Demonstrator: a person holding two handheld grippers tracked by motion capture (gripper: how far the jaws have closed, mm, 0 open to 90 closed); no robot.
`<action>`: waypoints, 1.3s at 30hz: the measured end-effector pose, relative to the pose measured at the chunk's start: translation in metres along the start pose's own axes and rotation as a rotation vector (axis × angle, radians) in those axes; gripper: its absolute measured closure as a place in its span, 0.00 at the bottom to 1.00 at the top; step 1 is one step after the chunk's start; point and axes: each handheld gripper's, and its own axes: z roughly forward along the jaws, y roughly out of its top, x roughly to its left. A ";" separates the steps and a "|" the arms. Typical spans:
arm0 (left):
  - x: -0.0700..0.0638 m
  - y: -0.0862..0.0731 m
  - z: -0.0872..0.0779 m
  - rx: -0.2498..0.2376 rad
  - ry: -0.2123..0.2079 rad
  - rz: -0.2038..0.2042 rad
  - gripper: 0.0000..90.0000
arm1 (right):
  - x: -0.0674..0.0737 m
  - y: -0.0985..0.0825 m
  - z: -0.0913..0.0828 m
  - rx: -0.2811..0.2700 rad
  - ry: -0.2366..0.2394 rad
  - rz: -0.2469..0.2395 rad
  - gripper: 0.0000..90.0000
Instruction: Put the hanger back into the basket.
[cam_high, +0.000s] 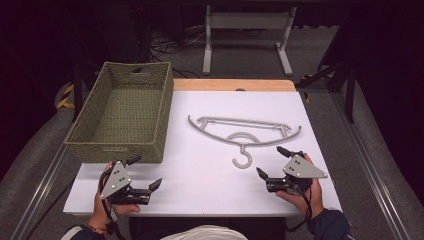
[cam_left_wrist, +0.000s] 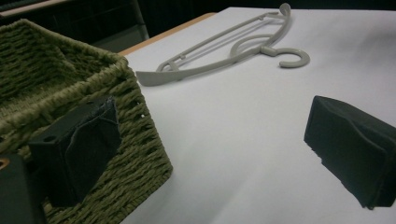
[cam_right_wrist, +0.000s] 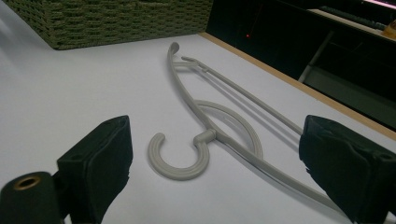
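A grey plastic clothes hanger (cam_high: 243, 131) lies flat on the white surface (cam_high: 200, 185), near its middle and to the right of the woven basket (cam_high: 122, 112). Its long axis runs left to right across the surface, with the shoulder bar curving gently and both tips turned up toward the far edge. The hook (cam_high: 242, 159) points toward me, its open end curling to the left in the high view. The hanger is one pale grey colour, thin and smooth, with a straight crossbar on the far side and a round loop at the neck, just above the hook.

My right gripper (cam_high: 272, 162) rests on the surface just to the right of the hook, its jaws spread wide with nothing between the pads. In the right gripper view the hook (cam_right_wrist: 180, 158) lies ahead between those jaws, apart from both.

My left gripper (cam_high: 145, 172) sits near the front left of the surface, just in front of the basket's near wall, jaws wide and holding nothing. In the left gripper view the hanger (cam_left_wrist: 224, 56) lies well beyond them, and one pad stands close against the olive-green weave of the basket (cam_left_wrist: 70, 79).
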 end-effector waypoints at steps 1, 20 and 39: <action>-0.001 -0.001 0.001 0.006 -0.001 0.008 0.04 | -0.001 -0.001 0.001 0.004 0.003 0.001 0.12; 0.002 -0.010 0.005 0.070 -0.036 0.000 0.05 | -0.043 0.021 0.023 0.235 0.139 -0.058 0.21; 0.000 -0.013 0.010 0.101 -0.077 0.005 0.06 | -0.084 0.014 0.139 0.769 0.323 -0.160 0.37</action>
